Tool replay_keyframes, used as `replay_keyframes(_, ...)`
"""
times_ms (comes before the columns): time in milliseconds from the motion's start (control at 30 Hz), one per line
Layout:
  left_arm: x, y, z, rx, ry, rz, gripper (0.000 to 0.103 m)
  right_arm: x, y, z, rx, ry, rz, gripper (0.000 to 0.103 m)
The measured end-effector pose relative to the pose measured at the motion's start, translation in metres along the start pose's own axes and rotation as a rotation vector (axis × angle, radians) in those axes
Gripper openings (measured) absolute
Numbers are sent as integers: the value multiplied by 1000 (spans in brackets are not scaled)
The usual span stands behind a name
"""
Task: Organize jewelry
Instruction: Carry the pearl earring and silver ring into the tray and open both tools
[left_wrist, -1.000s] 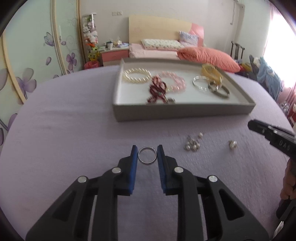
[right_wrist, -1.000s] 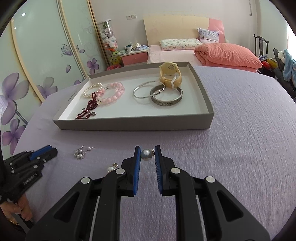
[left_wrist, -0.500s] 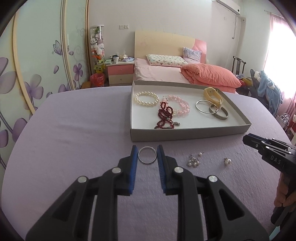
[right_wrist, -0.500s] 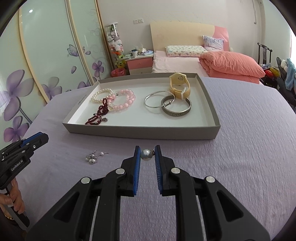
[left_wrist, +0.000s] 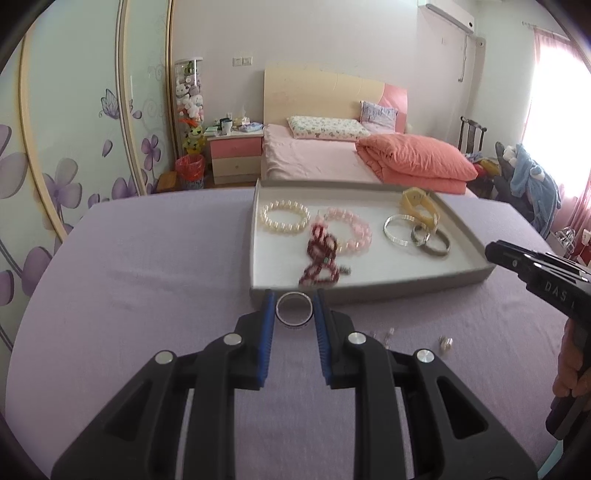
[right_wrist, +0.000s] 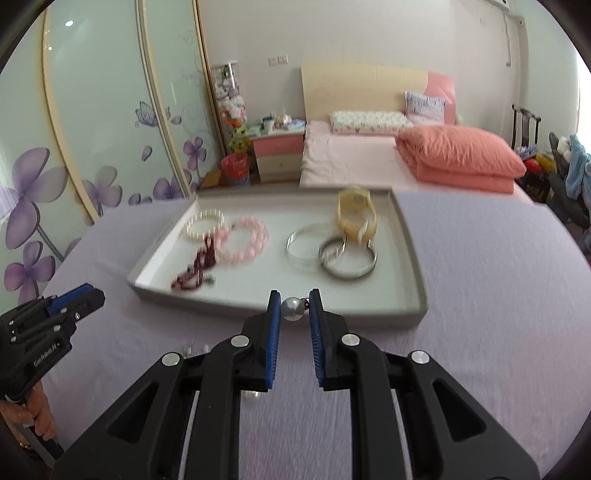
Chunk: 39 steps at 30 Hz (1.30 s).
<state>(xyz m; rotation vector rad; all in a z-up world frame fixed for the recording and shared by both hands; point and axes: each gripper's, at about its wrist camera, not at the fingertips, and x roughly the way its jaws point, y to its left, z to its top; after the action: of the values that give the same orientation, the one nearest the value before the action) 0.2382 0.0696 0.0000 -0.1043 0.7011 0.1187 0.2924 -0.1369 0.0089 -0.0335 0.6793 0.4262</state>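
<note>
Both held pieces have been lifted nearer the grey cardboard tray (left_wrist: 369, 295): silver ring (left_wrist: 294, 309) gripped in left gripper (left_wrist: 294, 311) jaws, pearl earring (right_wrist: 293, 308) in right gripper (right_wrist: 293, 309) jaws; bracelets already inside the tray, small earrings (left_wrist: 445, 343) left on the lilac-covered worktop (left_wrist: 147, 295) before it.

I'm working in a home bedroom: a bed (left_wrist: 332, 162) with a pale wooden headboard (left_wrist: 321, 92), patterned pillow (left_wrist: 325, 127) and folded coral quilt (left_wrist: 417, 162), a pink bedside cabinet (left_wrist: 234, 153), a column of stuffed toys (left_wrist: 189, 99), and flower-printed sliding wardrobe doors (left_wrist: 74, 129).
</note>
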Motion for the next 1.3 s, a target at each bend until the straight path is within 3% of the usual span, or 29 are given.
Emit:
replay_keyframes(267,14,-9,46,-12,-66,-40,22,24,-8,37,23,-59,-5,16)
replay_keyframes(533,59,-17,77,-39,-56,-56,22,72,-8,44,11,-22,13,16)
replay_keyframes(1167,102,-17,78,-35,-15,-63,22,116,-8,46,20,36,-13,16)
replay_keyframes(1300,104,-17,78,-35,-12,-69,22,116,-9,46,39,37,-5,21)
